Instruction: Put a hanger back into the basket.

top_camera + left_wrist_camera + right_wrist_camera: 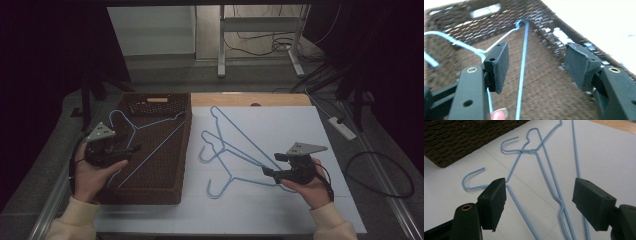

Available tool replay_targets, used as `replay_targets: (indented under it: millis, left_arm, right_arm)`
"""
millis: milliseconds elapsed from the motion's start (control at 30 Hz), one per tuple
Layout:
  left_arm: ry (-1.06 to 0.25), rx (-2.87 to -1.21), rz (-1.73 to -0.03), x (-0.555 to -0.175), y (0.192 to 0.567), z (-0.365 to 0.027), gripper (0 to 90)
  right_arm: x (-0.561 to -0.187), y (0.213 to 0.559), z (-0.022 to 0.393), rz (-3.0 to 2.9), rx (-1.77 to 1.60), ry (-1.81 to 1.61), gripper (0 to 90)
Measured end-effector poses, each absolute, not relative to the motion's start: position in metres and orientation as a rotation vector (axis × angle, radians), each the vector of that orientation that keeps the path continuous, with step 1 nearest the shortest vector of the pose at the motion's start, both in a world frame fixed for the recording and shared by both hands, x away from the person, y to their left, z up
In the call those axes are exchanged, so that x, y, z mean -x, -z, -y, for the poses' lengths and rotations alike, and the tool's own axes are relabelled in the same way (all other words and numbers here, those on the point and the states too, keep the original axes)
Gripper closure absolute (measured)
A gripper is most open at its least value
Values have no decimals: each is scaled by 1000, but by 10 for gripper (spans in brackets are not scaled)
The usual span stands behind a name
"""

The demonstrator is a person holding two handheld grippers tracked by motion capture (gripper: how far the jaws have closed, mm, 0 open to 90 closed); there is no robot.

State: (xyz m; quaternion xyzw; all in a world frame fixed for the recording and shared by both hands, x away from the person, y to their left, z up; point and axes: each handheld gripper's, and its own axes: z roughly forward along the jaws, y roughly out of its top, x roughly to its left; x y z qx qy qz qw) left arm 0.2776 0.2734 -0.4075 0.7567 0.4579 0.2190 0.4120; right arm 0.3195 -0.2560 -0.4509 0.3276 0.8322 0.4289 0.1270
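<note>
With one hanger (150, 142) lying in the basket (186, 150), our left claw (536, 65) hangs open above it, and our right claw (539, 200), open too, hovers over the hangers (227, 150) on the surface (300, 125), needing to close on a wire next.

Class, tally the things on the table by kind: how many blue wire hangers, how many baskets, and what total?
Blue wire hangers: 4, one in the basket, three on the white sheet
Brown woven basket: 1
Total: 5
</note>
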Motion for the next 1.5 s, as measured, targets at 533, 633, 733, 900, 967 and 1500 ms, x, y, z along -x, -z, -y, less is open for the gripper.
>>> replay_targets:
  millis: [533,633,733,900,967,1500]
  left_arm:
    - [-445,-1897,-992,-261,419,-233,372]
    - [-431,-1908,-983,-259,423,-228,370]
    - [-422,-1902,-980,-258,425,-227,371]
    - [-410,-1909,-979,-259,429,-224,371]
    - [-407,-1908,-978,-259,430,-223,371]
    - [-389,-1926,-952,-258,433,-213,370]
  right_arm:
    - [-318,454,265,-2391,-964,-1257,279]
    - [-318,455,266,-2387,-963,-1255,279]
    - [-318,455,266,-2387,-961,-1253,279]
    - [-318,459,265,-2401,-951,-1227,279]
    - [-318,459,265,-2403,-949,-1220,279]
    - [-321,464,257,-2417,-914,-1110,310]
